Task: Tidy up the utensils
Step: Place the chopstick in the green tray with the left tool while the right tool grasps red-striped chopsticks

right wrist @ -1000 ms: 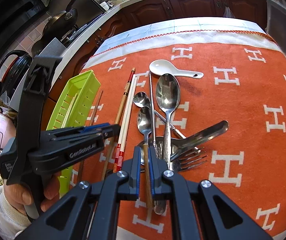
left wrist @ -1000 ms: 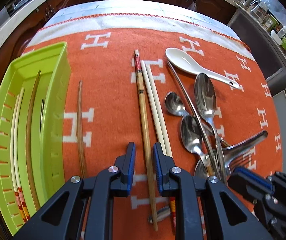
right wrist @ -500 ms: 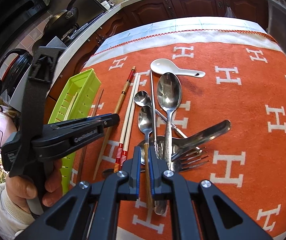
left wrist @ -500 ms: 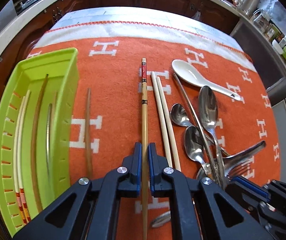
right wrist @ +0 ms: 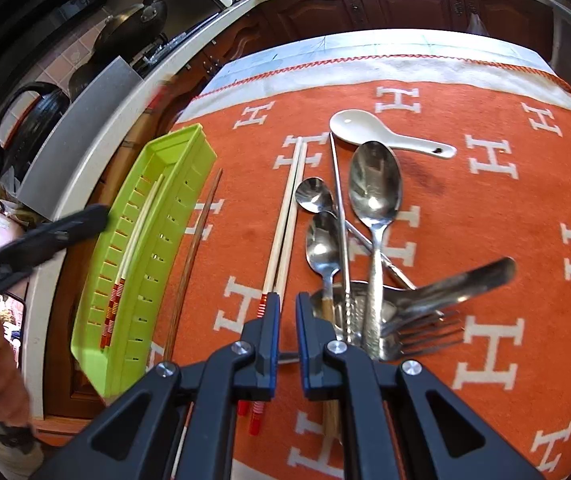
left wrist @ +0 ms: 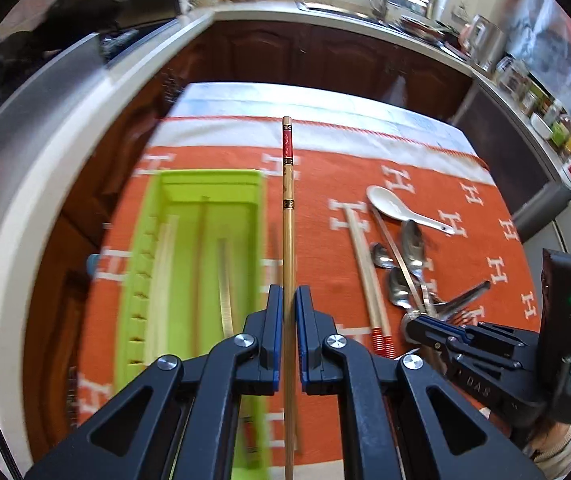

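Chopstick (left wrist: 288, 240), clamped between the closed pads of the left hand-held gripper (left wrist: 288, 336) at frame centre, should be kept level and lowered lengthwise into the green tray (left wrist: 205, 178) at centre left, while the right hand-held gripper (right wrist: 284, 336) hovers nearly shut, holding nothing.

I count one green tray (right wrist: 173, 184) and two hand-held grippers. Chopsticks: one bamboo stick (left wrist: 288, 240) in my left hand-held gripper (left wrist: 288, 308), two pale ones (right wrist: 285, 216) on the cloth, one dark one (right wrist: 195, 248) beside the tray, two pale ones (right wrist: 141, 220) in it. One white spoon (right wrist: 369, 130), three steel spoons (right wrist: 374, 188). Forks overlap; I cannot count them.
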Demonstrator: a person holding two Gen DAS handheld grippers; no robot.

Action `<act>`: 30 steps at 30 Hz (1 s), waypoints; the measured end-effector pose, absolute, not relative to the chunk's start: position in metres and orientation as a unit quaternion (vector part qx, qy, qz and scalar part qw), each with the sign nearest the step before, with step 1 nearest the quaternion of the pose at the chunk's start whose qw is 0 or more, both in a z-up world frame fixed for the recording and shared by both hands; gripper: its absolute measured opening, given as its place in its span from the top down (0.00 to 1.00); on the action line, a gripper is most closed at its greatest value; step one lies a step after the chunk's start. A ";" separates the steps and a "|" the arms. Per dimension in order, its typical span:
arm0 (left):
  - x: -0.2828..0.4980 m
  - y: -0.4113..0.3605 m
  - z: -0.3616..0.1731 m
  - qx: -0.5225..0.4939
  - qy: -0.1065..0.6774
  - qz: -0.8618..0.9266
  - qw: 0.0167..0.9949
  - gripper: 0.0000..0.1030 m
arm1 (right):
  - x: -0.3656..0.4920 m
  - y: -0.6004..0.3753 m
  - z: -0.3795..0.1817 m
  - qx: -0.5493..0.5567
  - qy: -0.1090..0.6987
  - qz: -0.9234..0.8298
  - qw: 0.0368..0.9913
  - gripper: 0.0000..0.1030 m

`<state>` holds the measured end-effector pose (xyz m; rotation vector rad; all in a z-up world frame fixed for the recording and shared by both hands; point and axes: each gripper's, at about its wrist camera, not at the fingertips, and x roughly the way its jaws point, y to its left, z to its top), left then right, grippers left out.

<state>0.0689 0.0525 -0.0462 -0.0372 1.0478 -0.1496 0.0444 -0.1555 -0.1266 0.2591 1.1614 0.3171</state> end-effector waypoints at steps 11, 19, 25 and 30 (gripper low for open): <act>0.058 0.104 -0.069 0.008 0.523 -0.020 0.852 0.96 | 0.057 -0.137 -0.143 0.097 0.569 0.131 0.806 0.92; 0.054 0.116 -0.082 0.010 0.531 0.004 0.848 0.82 | 0.063 -0.128 -0.148 0.076 0.577 0.112 0.805 0.91; 0.054 0.128 -0.081 -0.010 0.526 0.009 0.851 0.77 | 0.067 -0.120 -0.148 0.059 0.576 0.097 0.809 0.91; 0.053 0.136 -0.078 -0.023 0.522 0.010 0.852 0.75 | 0.070 -0.119 -0.147 0.064 0.584 0.082 0.805 0.95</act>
